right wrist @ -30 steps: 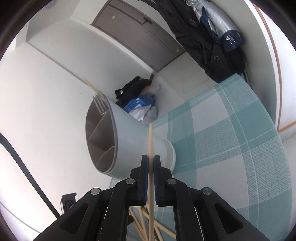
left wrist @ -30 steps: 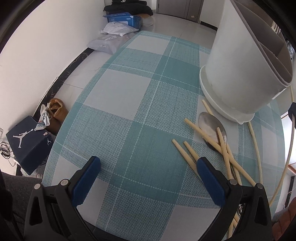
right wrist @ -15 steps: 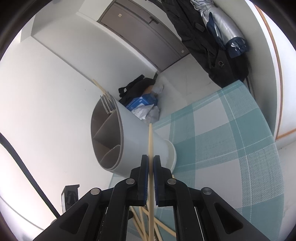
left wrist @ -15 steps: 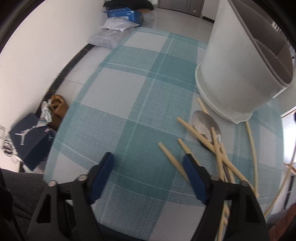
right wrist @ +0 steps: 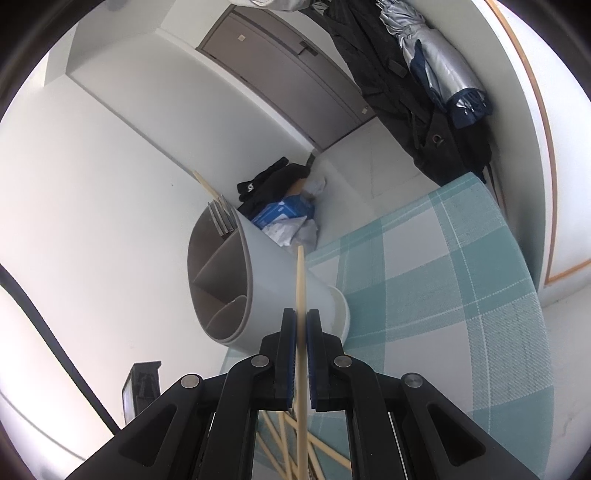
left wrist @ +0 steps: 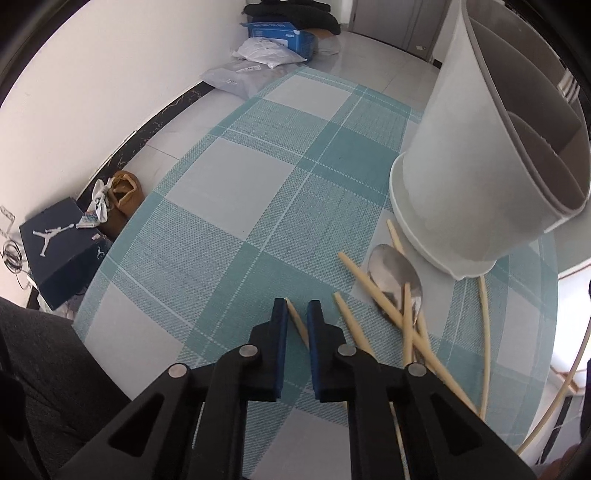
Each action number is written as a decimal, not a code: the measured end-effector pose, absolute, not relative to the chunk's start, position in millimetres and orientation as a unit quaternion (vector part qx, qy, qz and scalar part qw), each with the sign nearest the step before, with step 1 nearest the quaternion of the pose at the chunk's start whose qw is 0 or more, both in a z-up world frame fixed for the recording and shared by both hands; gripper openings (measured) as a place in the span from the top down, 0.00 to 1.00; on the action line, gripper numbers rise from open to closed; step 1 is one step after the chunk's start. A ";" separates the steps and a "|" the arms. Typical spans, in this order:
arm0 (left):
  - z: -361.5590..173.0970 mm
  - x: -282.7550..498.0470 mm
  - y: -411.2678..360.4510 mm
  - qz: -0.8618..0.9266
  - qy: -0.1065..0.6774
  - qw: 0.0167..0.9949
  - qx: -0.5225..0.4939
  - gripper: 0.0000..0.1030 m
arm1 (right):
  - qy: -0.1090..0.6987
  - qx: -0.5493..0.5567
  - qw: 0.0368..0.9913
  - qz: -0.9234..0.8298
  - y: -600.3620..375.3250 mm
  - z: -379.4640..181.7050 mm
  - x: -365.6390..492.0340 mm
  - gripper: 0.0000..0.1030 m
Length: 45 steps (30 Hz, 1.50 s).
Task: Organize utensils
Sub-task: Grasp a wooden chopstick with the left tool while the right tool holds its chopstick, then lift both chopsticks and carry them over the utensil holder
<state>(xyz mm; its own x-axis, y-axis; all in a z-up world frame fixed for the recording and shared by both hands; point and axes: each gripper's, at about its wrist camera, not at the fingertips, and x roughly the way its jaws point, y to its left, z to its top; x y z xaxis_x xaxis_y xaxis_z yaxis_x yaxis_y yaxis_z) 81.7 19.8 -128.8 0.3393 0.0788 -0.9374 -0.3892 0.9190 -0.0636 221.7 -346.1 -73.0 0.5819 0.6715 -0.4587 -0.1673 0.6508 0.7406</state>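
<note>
Left wrist view: left gripper (left wrist: 296,309) jaws pinched on a chopstick (left wrist: 297,322) lying on the counter (left wrist: 236,206); lift it level, clear of the pile.

Right wrist view: right gripper (right wrist: 301,321) clamps another chopstick (right wrist: 300,284) before the holder (right wrist: 266,280); aim tip into one compartment.

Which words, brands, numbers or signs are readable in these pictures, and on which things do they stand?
No word or number can be read.
Dark blue shoebox: a white jumping-figure logo, no letters legible.
Blue carton: white print, too blurred to read.
Grey mailing bags: small labels, too small to read.
Black garment: a white mark, too small to read.
Holder, chopsticks and spoon: no text.
</note>
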 end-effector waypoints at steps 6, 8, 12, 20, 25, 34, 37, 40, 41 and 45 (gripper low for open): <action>-127.7 89.1 18.2 0.154 0.541 0.812 -0.154 0.99 | 0.382 0.321 0.829 0.253 -344.0 -71.6 217.8 0.95; -127.7 93.4 18.6 0.151 0.540 0.814 -0.152 0.99 | 0.383 0.320 0.829 0.253 -343.6 -71.7 217.1 0.95; -128.4 100.6 28.6 0.146 0.535 0.815 -0.167 0.99 | 0.386 0.319 0.829 0.251 -342.2 -72.1 217.0 0.95; -129.1 110.1 45.2 0.149 0.523 0.814 -0.203 0.99 | 0.392 0.311 0.828 0.251 -335.7 -74.4 219.1 0.95; -115.3 113.1 49.0 0.144 0.498 0.827 -0.219 0.99 | 0.391 0.303 0.832 0.252 -331.7 -74.3 220.0 0.95; -62.0 106.7 42.4 0.083 0.402 0.889 -0.203 0.99 | 0.374 0.282 0.847 0.251 -325.1 -69.9 217.2 0.95; -48.6 101.9 37.5 0.063 0.383 0.900 -0.196 0.99 | 0.363 0.275 0.854 0.252 -323.4 -65.4 215.2 0.95; -36.9 96.2 33.4 0.043 0.368 0.910 -0.185 0.99 | 0.342 0.263 0.866 0.253 -322.5 -57.5 210.2 0.95; -33.4 93.6 33.3 0.034 0.362 0.913 -0.182 0.99 | 0.336 0.260 0.869 0.253 -321.9 -54.5 209.0 0.95; -21.1 84.3 30.9 0.007 0.351 0.922 -0.165 0.99 | 0.316 0.252 0.879 0.254 -321.1 -44.8 203.8 0.95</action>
<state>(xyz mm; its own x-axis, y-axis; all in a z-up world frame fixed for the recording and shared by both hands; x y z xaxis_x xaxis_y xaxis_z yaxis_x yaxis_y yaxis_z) 84.3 30.9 -21.1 0.7531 -0.1034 -0.6497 -0.1282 0.9456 -0.2990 203.8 -321.1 -44.8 0.6712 0.6056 -0.4276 -0.2864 0.7439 0.6038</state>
